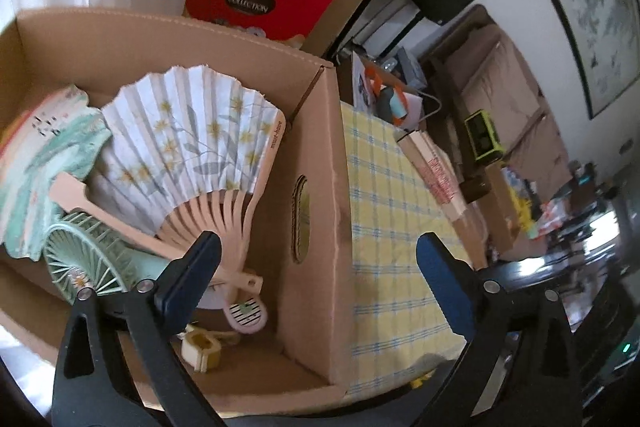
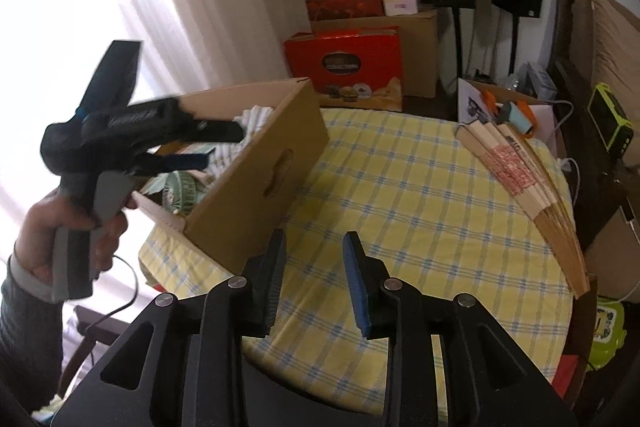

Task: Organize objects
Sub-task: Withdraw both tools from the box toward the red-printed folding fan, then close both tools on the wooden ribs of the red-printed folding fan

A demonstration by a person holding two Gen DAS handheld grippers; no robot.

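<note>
A: Left gripper (image 1: pixel 318 259)?
B: I see it spread wide, empty, straddling the cardboard box (image 1: pixel 320 163) right wall, mid-frame. White floral fan (image 1: pixel 192 131) lies inside, on a green handheld fan (image 1: pixel 88 263).
A: Right gripper (image 2: pixel 314 277)?
B: Part open, gripping nothing, bottom centre over bare checked tablecloth (image 2: pixel 400 167).
A: Room?
B: Plenty. Folded bamboo fan (image 2: pixel 524 187) hugs the table's right edge, well apart from the box at left.

Left gripper (image 1: pixel 318 263) jaws wide apart, right gripper (image 2: pixel 314 283) jaws parted, both empty, angled downward
</note>
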